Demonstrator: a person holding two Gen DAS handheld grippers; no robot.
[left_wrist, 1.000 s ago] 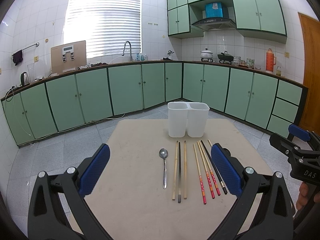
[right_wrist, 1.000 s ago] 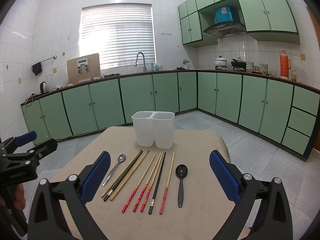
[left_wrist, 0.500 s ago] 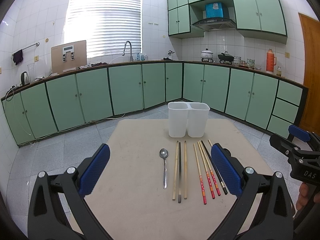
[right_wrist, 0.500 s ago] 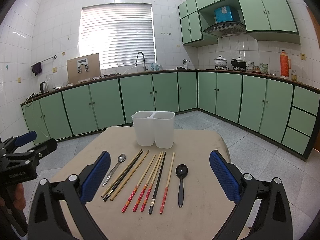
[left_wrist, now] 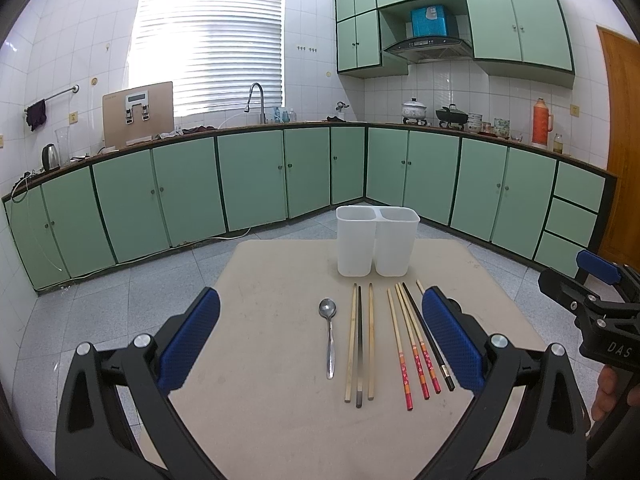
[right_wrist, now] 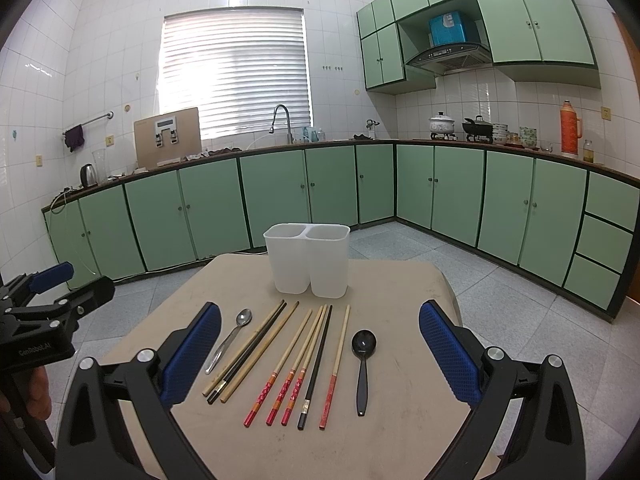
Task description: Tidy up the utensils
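Utensils — a silver metal spoon, plain bamboo chopsticks, red-tipped chopsticks and a black plastic spoon — lie in a row on the beige counter, ahead of and between the blue-padded fingers of both tongs. Left tongs and right tongs are spread wide, grasping nothing. Beyond the row stands a white plastic two-compartment holder — what its compartments contain cannot be told.

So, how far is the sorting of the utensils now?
Nothing looks done: the white holder appears empty. Nothing is in hand either; the left gripper and right gripper are both open. Left to sort: metal spoon, black spoon and all the chopsticks on the table.
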